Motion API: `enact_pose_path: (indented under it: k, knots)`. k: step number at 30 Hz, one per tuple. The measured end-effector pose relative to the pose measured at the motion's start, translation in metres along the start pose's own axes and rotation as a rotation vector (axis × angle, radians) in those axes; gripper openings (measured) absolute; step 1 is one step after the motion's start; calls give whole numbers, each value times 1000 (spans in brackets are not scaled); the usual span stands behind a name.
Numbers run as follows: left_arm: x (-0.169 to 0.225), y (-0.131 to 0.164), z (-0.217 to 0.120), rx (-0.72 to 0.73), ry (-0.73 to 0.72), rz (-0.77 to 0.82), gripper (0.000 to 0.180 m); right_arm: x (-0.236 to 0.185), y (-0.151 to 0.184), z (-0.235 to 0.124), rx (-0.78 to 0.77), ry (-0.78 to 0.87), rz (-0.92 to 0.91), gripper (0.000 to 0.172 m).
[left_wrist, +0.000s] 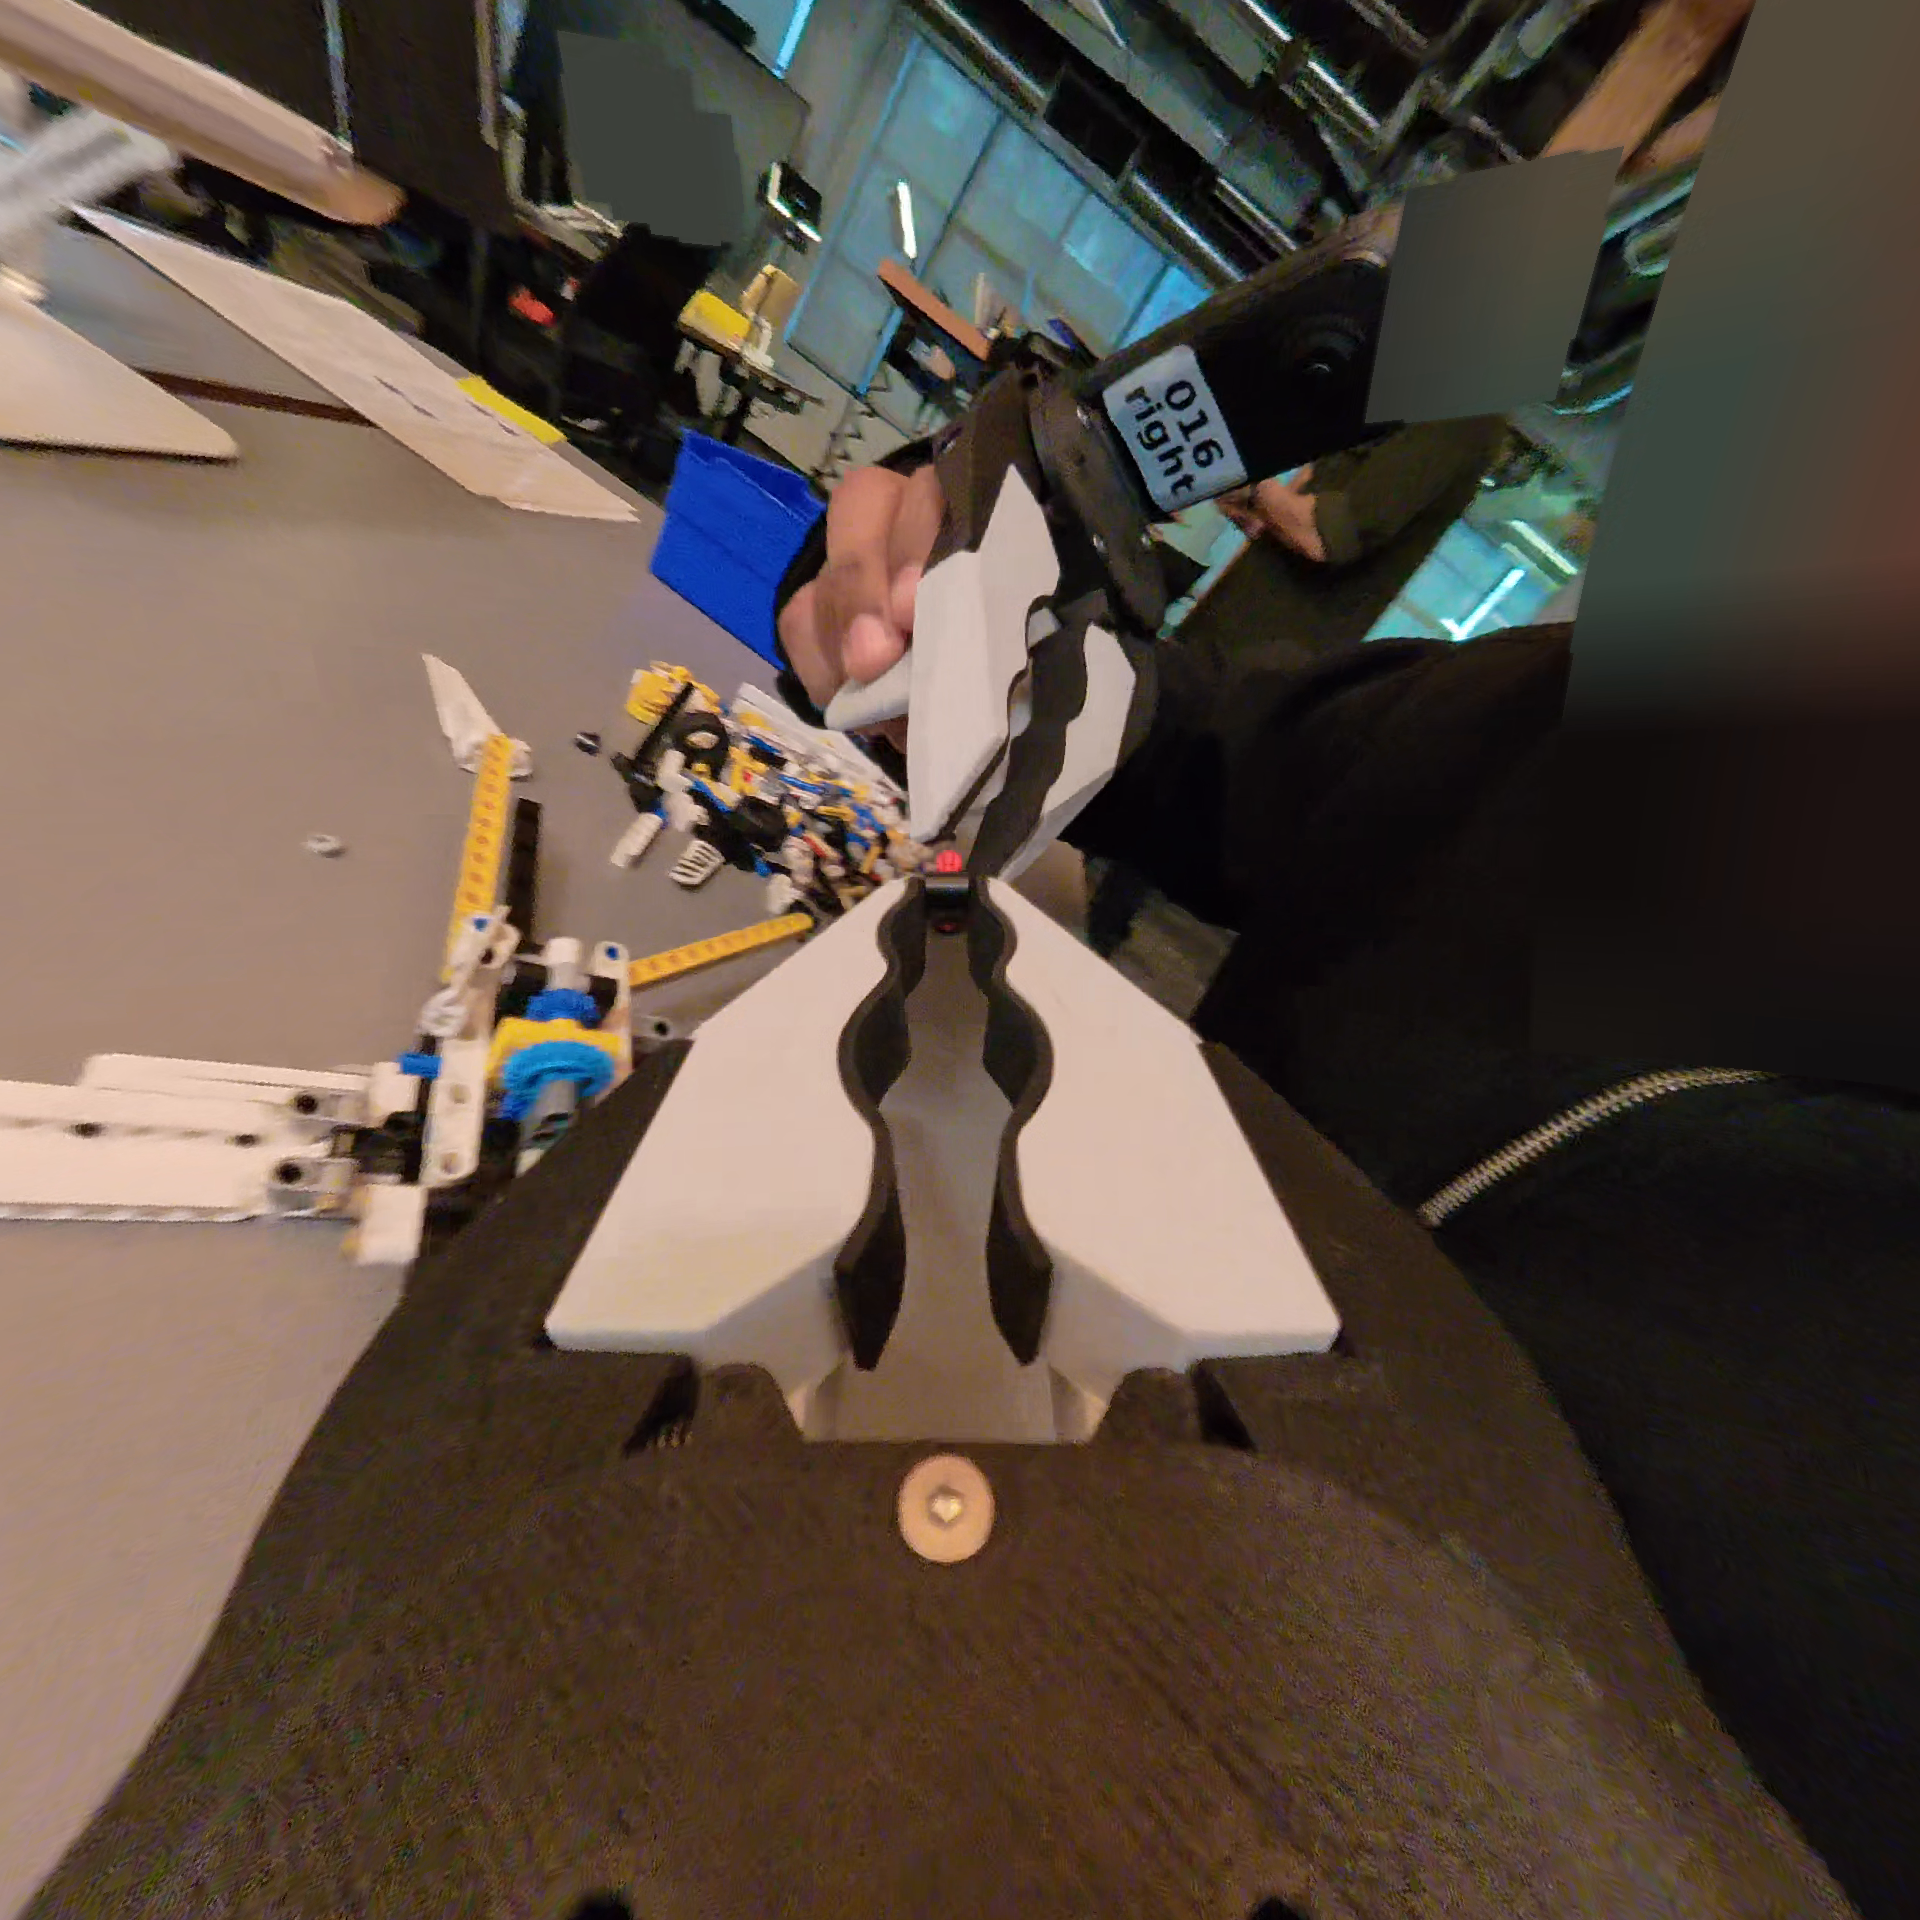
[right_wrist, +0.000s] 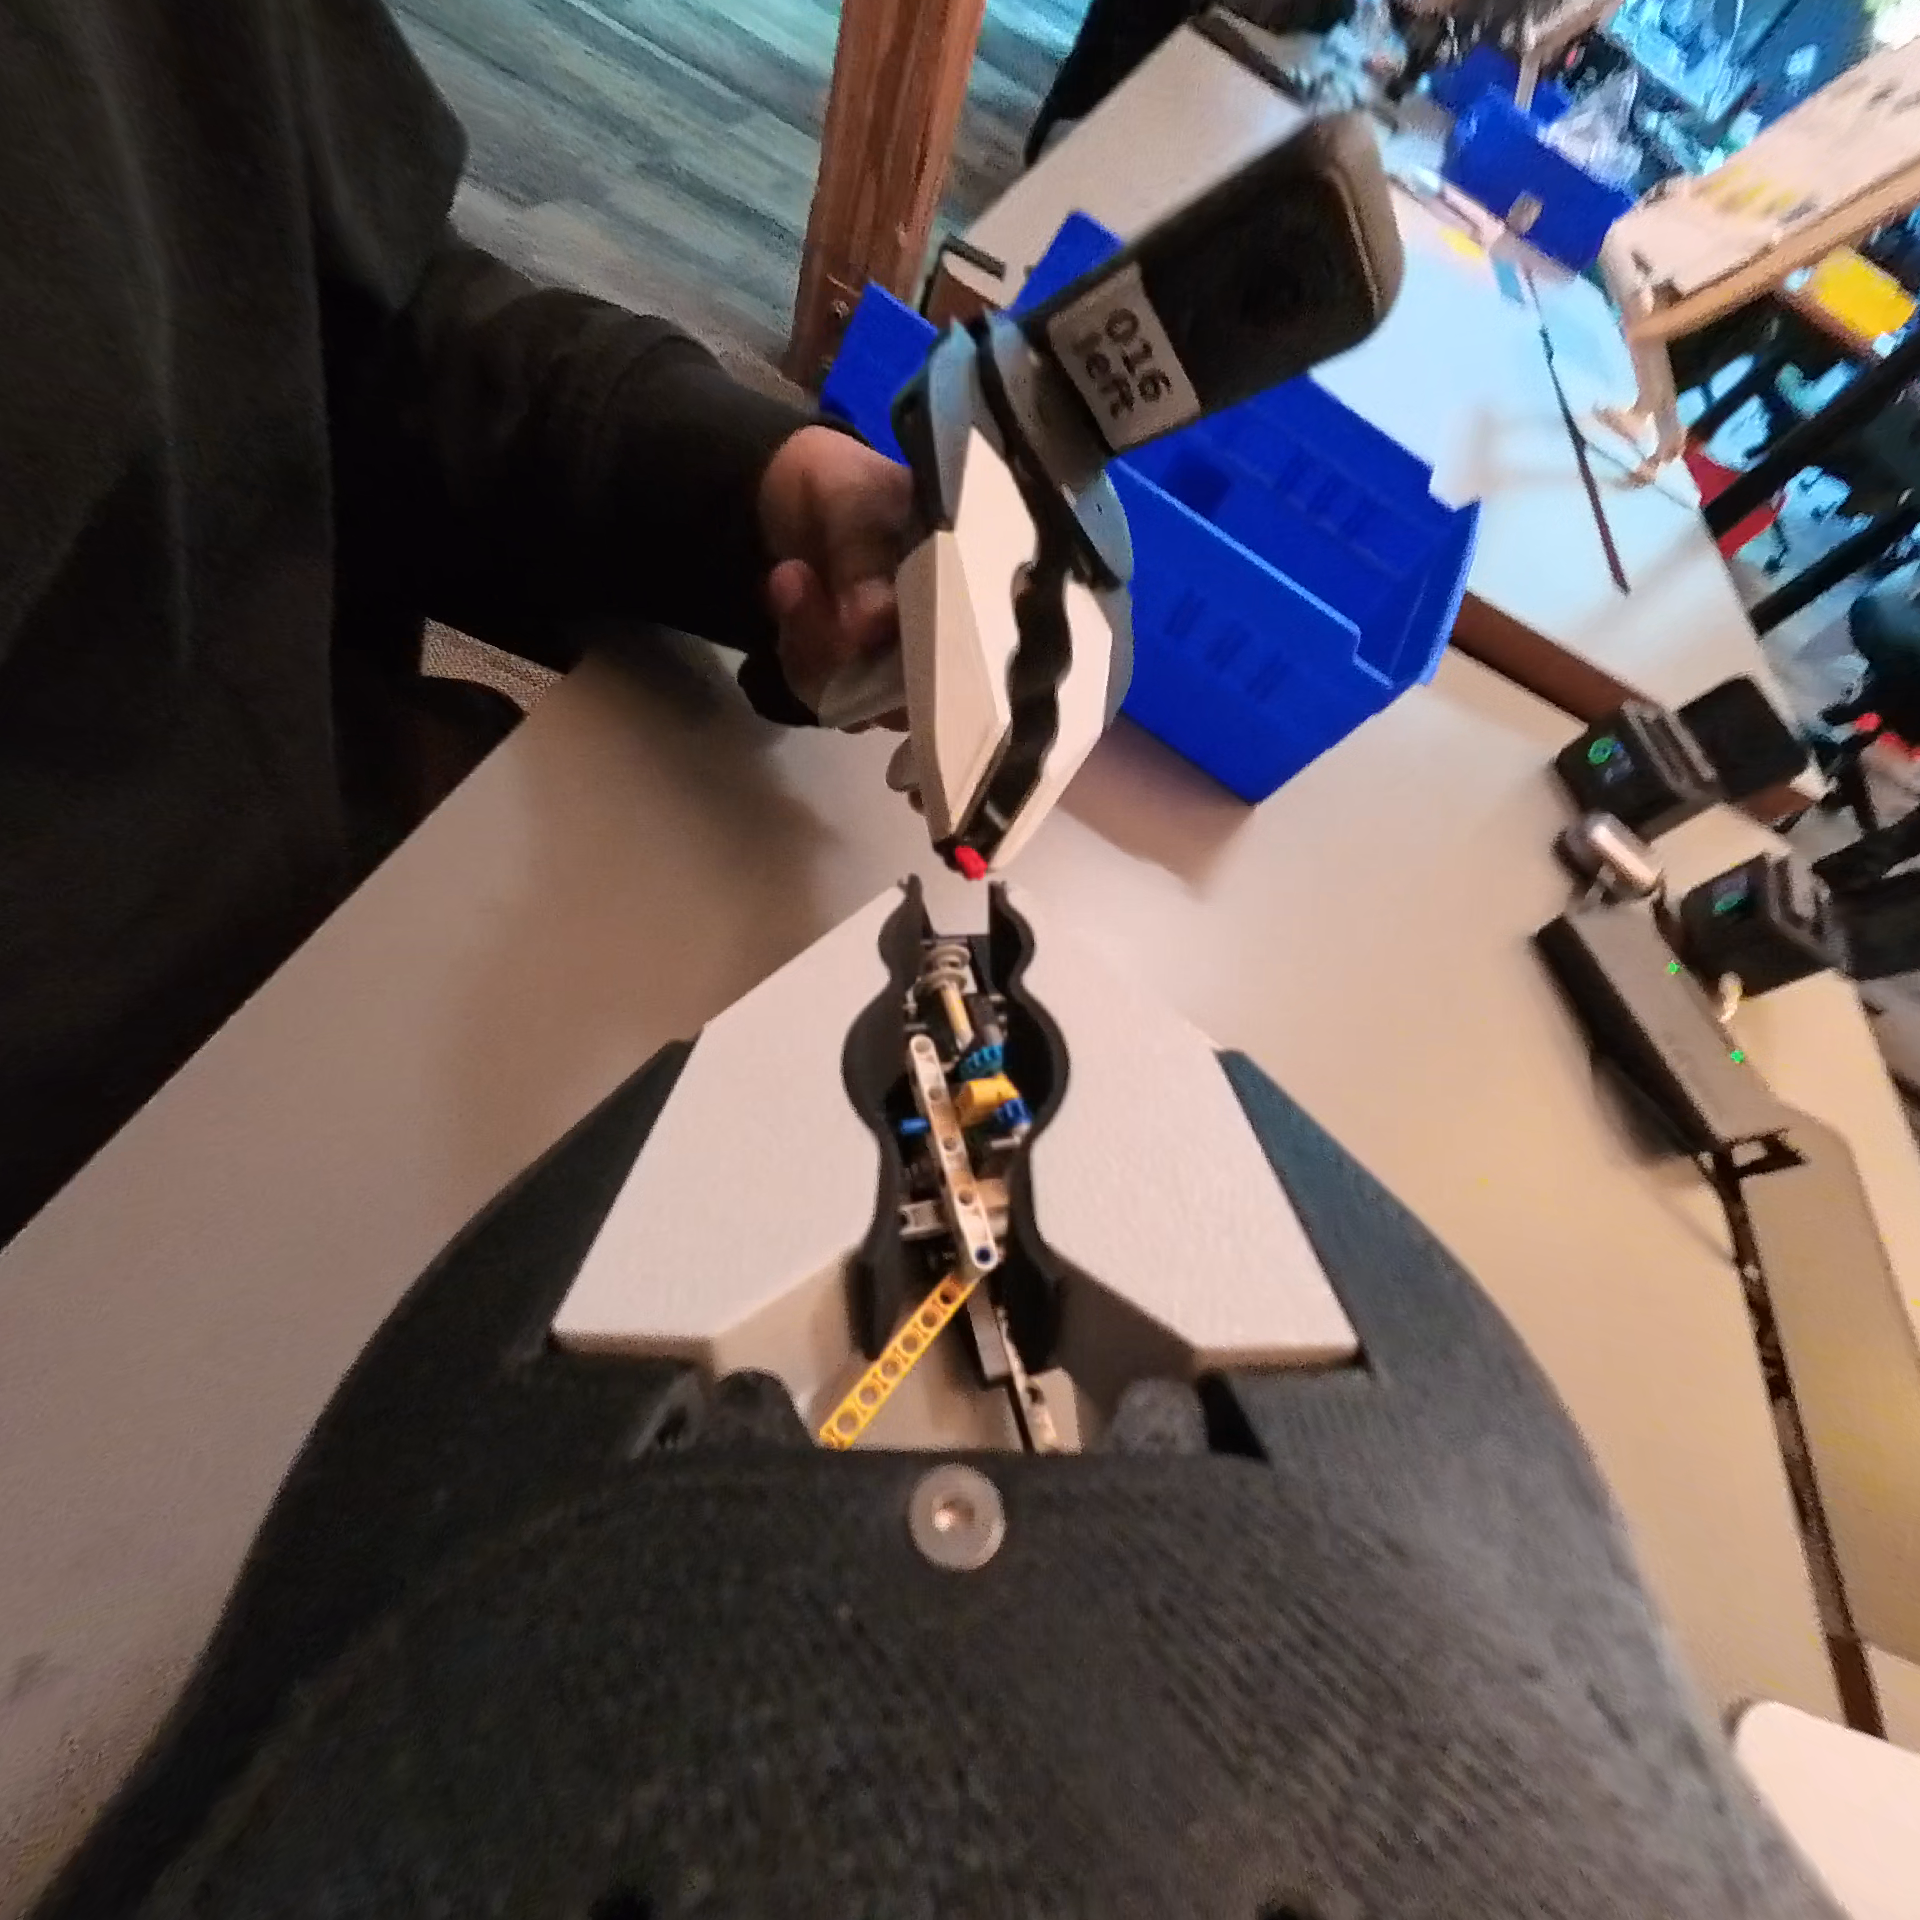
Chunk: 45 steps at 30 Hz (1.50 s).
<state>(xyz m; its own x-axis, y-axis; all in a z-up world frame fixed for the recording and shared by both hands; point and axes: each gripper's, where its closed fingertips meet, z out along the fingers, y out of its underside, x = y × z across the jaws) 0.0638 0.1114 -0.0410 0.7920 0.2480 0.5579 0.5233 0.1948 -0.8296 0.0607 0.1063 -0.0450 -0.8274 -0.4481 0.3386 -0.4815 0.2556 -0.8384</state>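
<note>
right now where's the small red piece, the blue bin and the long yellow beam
small red piece (right_wrist: 969, 858): right wrist view, its red end at the left gripper's tips
blue bin (right_wrist: 1278, 582): right wrist view, its side wall
long yellow beam (left_wrist: 486, 831): left wrist view, mid-length

Gripper fingers (left_wrist: 748, 1153): smooth matt white plastic, black rubbery wavy pads. Gripper body (left_wrist: 935, 1714): rough grainy black plastic, metal screw (left_wrist: 945, 1507) at 6 o'clock. Table (left_wrist: 208, 675): smooth matt grey. Bin (right_wrist: 1278, 623): glossy blue plastic, 1 o'clock. Post (right_wrist: 883, 156): wood.
</note>
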Motion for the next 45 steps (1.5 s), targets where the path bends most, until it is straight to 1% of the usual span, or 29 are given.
enact_pose_path:
  k: [2, 4, 6, 10, 11, 15, 21, 25, 29, 31, 32, 34, 35, 36, 37, 39, 40, 41, 43, 45]
  knots:
    - [8, 6, 5, -31, 41, -17, 5, -8, -4, -2, 0, -10, -49, 11]
    - [15, 12, 11, -66, 73, -40, 5, -17, -4, -2, -24, -32, -91, 5]
    - [18, 16, 14, -91, 87, -71, 5, -24, -3, -3, -46, -48, -126, 4]
    - [24, 30, 21, -174, 131, -171, 5, -38, 1, -7, -78, -99, -118, 1]
    - [25, 31, 22, -177, 142, -204, 5, -42, 2, -8, -83, -109, -112, 1]
    - [29, 29, 26, -148, 212, -319, 5, -44, -1, -11, -29, -54, -124, 2]
    - [35, 31, 34, -155, 257, -397, 5, -49, -2, -19, 28, -55, -103, 6]
    - [41, 30, 39, -143, 329, -478, 5, -55, -7, -25, 78, -84, -93, 3]
    - [45, 33, 44, -158, 350, -518, 5, -60, -7, -29, 105, -91, -82, 2]
    - [47, 35, 45, -164, 352, -533, 6, -63, -7, -31, 111, -94, -42, 2]
    - [46, 33, 46, -152, 332, -530, 6, -63, -7, -32, 110, -93, 10, 2]
    - [52, 40, 51, -208, 270, -462, 9, -65, -5, -36, 133, -129, 155, 2]
    - [55, 40, 53, -222, 250, -438, 9, -67, -5, -39, 168, -146, 202, 2]
    - [61, 43, 49, -258, 266, -423, 7, -68, -6, -44, 207, -142, 240, 1]
    - [51, 40, 41, -233, 211, -421, 7, -63, -6, -55, 255, -116, 276, 0]
    - [28, 33, 13, -148, 124, -456, 6, -29, 0, -107, 394, 21, 402, 0]
    - [19, 32, 4, -118, 89, -478, 6, -19, 13, -129, 395, 90, 439, 0]
    - [19, 32, 1, -102, 88, -492, 6, -18, 29, -141, 357, 150, 455, 0]
    - [21, 35, 8, -99, 98, -496, 6, -28, 44, -146, 303, 220, 456, 0]
    - [29, 38, 25, -119, 160, -512, 6, -43, 45, -134, 264, 224, 444, 0]
